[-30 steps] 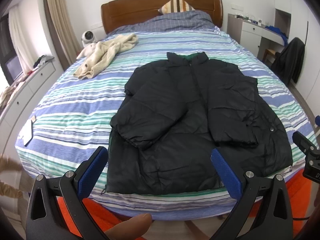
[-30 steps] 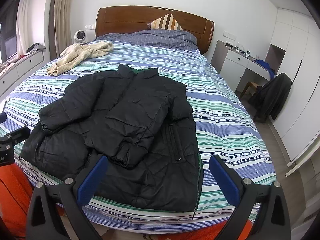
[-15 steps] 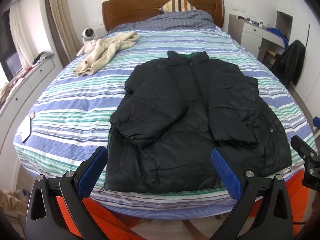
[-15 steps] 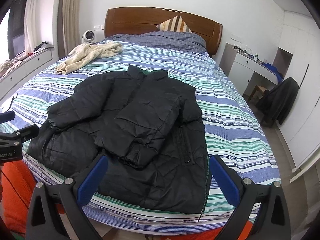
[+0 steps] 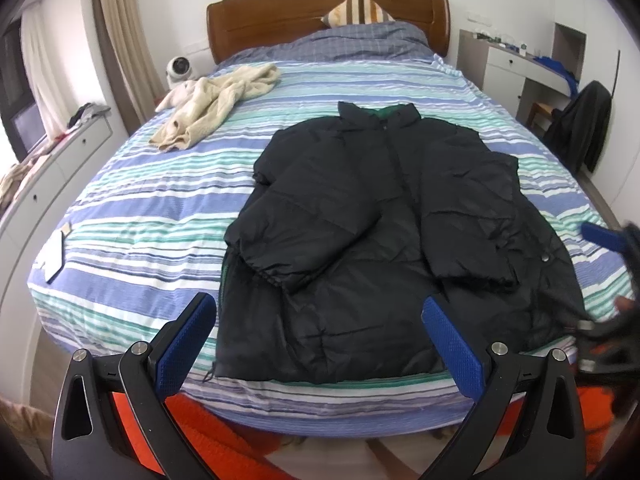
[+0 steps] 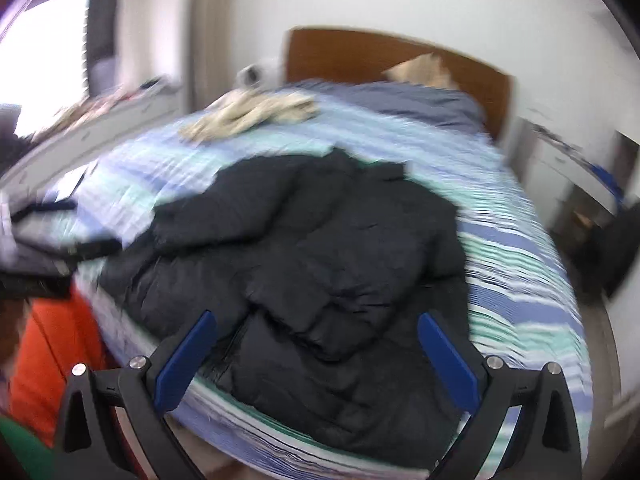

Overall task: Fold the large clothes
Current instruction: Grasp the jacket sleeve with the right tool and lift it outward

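Note:
A black puffer jacket (image 5: 384, 240) lies front-up on the striped bed, collar toward the headboard, both sleeves folded in across its chest. It also shows in the blurred right wrist view as the jacket (image 6: 320, 264). My left gripper (image 5: 320, 336) hovers open over the jacket's hem at the foot of the bed, with nothing between its blue pads. My right gripper (image 6: 316, 356) is open too, above the jacket's lower right part. In the left wrist view the right gripper (image 5: 612, 280) appears blurred at the jacket's right edge.
A cream garment (image 5: 216, 104) lies at the bed's far left near a small white fan (image 5: 180, 68). White drawers (image 5: 52, 168) line the left wall. A desk and a chair draped in dark cloth (image 5: 580, 128) stand at right. Orange fabric (image 5: 224, 436) shows below the bed's foot.
The right gripper has swung quickly leftward and forward, blurring its view, and now reaches over the jacket's right edge. The left gripper has stayed almost still.

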The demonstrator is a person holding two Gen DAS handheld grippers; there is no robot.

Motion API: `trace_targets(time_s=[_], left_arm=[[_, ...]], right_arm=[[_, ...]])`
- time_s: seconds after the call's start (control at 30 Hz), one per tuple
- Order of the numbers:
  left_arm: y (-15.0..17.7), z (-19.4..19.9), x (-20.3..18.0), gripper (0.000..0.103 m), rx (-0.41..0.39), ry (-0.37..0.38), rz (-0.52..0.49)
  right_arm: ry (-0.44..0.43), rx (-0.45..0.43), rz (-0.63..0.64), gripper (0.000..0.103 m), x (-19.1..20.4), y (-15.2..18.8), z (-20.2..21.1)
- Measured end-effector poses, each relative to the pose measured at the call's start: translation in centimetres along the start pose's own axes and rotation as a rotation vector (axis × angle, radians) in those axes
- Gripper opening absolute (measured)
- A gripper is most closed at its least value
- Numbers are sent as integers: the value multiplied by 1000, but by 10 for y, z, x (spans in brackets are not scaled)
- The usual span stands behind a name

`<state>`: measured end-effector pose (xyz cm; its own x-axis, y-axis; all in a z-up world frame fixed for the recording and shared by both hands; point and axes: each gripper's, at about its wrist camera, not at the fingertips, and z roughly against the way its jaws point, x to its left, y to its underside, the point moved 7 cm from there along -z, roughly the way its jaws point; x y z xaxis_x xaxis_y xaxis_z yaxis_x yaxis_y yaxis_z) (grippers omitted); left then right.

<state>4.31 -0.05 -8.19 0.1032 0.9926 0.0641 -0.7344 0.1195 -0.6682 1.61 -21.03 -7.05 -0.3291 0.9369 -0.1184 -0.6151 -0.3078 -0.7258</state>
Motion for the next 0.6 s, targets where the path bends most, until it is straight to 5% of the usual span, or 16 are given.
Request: trace_targets(time_s=[0.3, 0.33, 0.37, 0.43, 0.6], left_arm=[[13, -3, 20, 103, 39, -36, 41], [15, -4, 23, 103, 45, -45, 42], [16, -3, 25, 103, 46, -53, 41], [18, -3, 30, 103, 49, -73, 44], [24, -15, 33, 103, 99, -63, 64]], right_arm=[[11, 136, 265, 101, 12, 16, -126], [-14, 167, 236, 96, 11, 20, -134], [-35, 175, 170, 60, 7, 17, -132], [-52, 140, 68, 21, -2, 6, -115], [-51, -74, -174, 14, -76, -38, -20]])
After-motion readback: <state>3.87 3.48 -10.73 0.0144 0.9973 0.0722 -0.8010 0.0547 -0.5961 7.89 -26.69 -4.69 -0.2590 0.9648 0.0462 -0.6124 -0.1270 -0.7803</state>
